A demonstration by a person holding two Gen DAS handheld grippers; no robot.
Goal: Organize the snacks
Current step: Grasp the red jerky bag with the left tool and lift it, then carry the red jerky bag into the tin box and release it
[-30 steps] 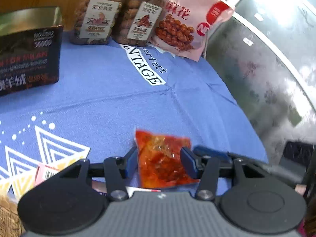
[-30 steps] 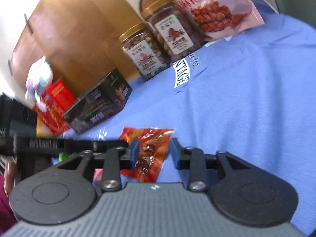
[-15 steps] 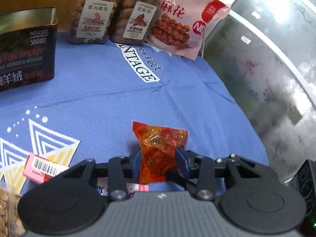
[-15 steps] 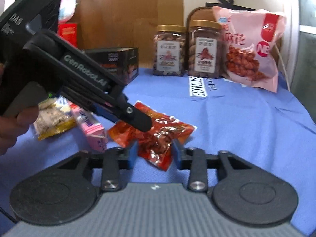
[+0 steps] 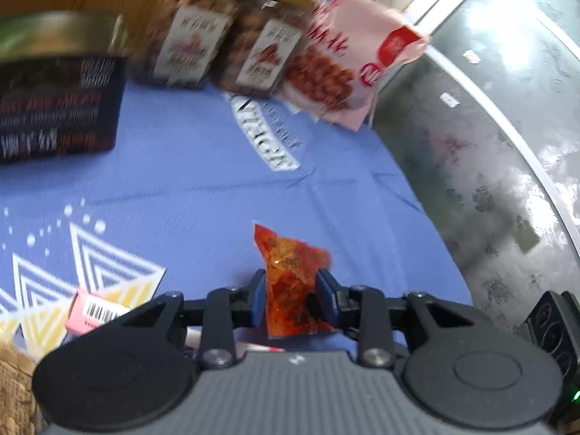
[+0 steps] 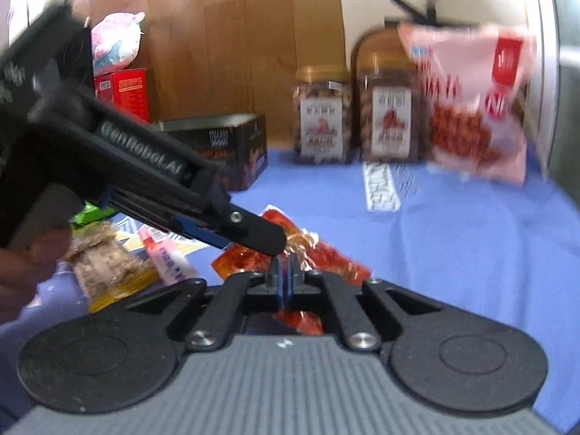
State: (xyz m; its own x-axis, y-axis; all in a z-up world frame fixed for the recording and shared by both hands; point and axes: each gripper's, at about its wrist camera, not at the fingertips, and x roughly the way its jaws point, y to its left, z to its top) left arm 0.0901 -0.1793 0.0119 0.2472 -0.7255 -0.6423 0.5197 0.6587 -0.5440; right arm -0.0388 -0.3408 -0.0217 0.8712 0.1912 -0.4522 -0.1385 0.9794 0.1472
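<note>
Covering the desk (image 5: 203,181) is a blue printed cloth, the largest thing in both views. Along its far edge, at the upper centre of each frame, stand a dark box (image 6: 232,148), two gold-lidded nut jars (image 6: 322,116) and a pink snack bag (image 6: 475,108), lined up upright as if already sorted. At lower left of the right wrist view lie a biscuit packet (image 6: 108,272) and a pink bar (image 6: 166,253), apparently awaiting their turn. Bottom centre, a red snack pouch (image 5: 290,290) is clamped between the blue pads of the left claw (image 5: 291,299), held up off the cloth, probably for carrying to the row. The right claw (image 6: 284,284) is pinched together just by a red pouch; whether it grips it I cannot tell
</note>
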